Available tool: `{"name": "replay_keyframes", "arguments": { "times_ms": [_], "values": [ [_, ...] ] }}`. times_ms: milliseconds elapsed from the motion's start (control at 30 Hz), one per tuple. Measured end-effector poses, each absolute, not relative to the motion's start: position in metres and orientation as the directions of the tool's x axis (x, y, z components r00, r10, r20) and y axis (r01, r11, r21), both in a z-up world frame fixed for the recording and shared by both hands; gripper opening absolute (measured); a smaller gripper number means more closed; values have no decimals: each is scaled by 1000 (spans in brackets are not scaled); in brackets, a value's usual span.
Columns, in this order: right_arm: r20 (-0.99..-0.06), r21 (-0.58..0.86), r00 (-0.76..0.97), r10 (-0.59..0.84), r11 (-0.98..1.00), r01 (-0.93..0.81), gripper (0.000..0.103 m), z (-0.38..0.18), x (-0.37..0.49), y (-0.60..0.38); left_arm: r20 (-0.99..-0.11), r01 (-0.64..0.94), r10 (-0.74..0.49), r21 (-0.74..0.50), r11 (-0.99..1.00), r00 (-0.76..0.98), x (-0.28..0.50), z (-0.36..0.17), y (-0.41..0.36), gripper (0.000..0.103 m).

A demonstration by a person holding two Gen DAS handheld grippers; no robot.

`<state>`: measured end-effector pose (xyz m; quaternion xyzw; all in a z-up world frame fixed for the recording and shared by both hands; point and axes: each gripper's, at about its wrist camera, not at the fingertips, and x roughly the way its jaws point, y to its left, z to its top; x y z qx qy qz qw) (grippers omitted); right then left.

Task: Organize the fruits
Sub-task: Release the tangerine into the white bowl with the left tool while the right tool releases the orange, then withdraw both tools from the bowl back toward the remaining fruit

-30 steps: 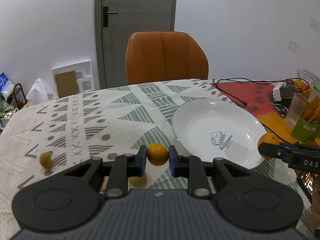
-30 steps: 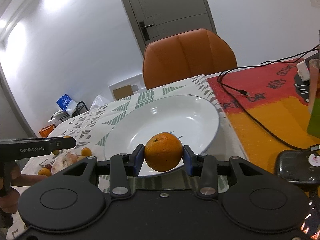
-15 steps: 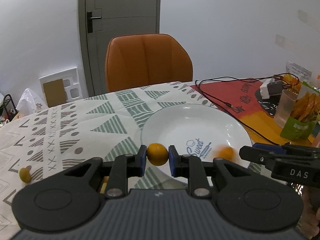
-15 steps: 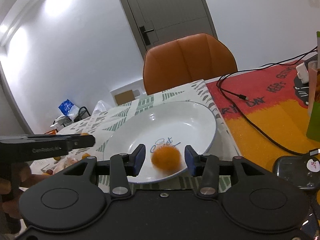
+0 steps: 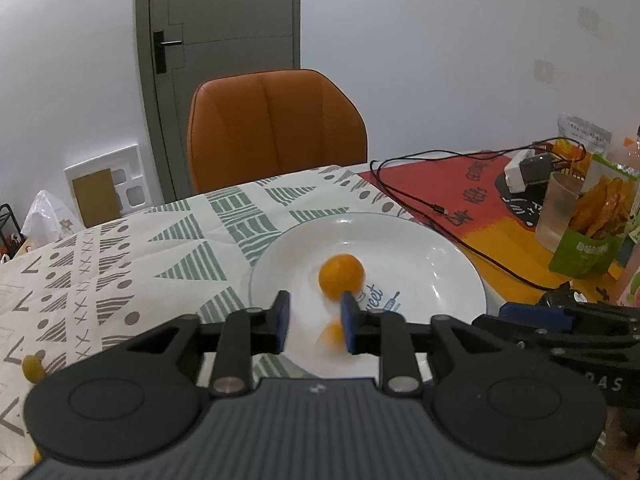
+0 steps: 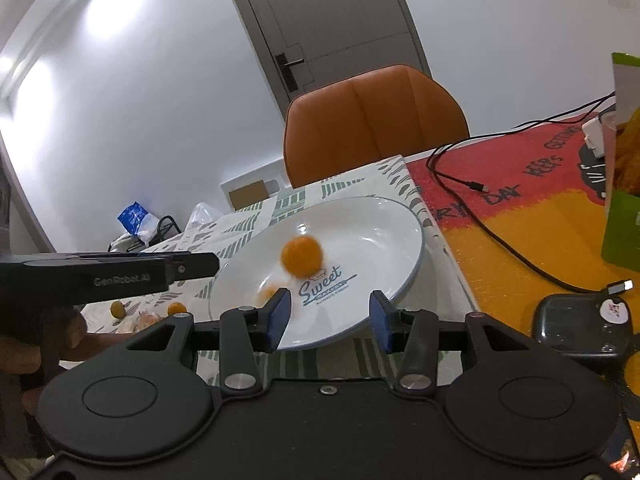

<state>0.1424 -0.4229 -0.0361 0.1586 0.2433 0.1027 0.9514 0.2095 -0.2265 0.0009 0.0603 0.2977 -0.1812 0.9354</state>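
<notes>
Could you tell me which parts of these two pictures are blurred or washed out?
Left wrist view: the small orange fruit between the open fingers is motion-smeared, the larger orange slightly soft. Right wrist view: the orange on the plate is blurred, and ceiling light glares white on the wall.

Chair (image 5: 276, 128), orange, stands behind the table at 12 o'clock; grey door (image 5: 224, 40) behind it, shut. White foam packing (image 5: 106, 186) with a brown card leans on the wall at 10 o'clock, a plastic bag (image 5: 48, 216) just beside it. Patterned cloth (image 5: 120, 256) covers the left part of the table; red-and-yellow mat (image 6: 520, 216) covers the right. Black cable (image 5: 420, 200) runs across the mat to a white adapter (image 5: 524, 170) at 2 o'clock. Frosted cup (image 5: 560, 212) stands touching a green snack bag (image 5: 592, 240). Dark phone (image 6: 584, 326) lies on the mat at 4 o'clock in the right view.
</notes>
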Motion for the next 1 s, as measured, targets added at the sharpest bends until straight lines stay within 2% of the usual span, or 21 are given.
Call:
{"name": "replay_keyframes", "arguments": {
  "times_ms": [133, 267, 500, 800, 1000],
  "values": [
    [-436, 349, 860, 266, 930, -110, 45, -37, 139, -425, -587, 371, -294, 12, 929, 755, 208, -1, -226, 32],
    [-441, 351, 857, 266, 930, -108, 50, -38, 139, -424, -583, 345, -275, 11, 938, 765, 204, 0, -217, 50],
    [-443, 343, 853, 275, 931, -123, 56, -38, 141, -414, -566, 292, -234, 14, 956, 791, 198, 4, -194, 69],
    [-445, 335, 841, 309, 928, -164, 64, -36, 145, -392, -557, 230, -187, 8, 973, 809, 193, 9, -161, 77],
    [-446, 329, 828, 340, 923, -202, 72, -34, 149, -372, -554, 193, -155, 9, 981, 818, 186, 9, -139, 77]
  ]
}}
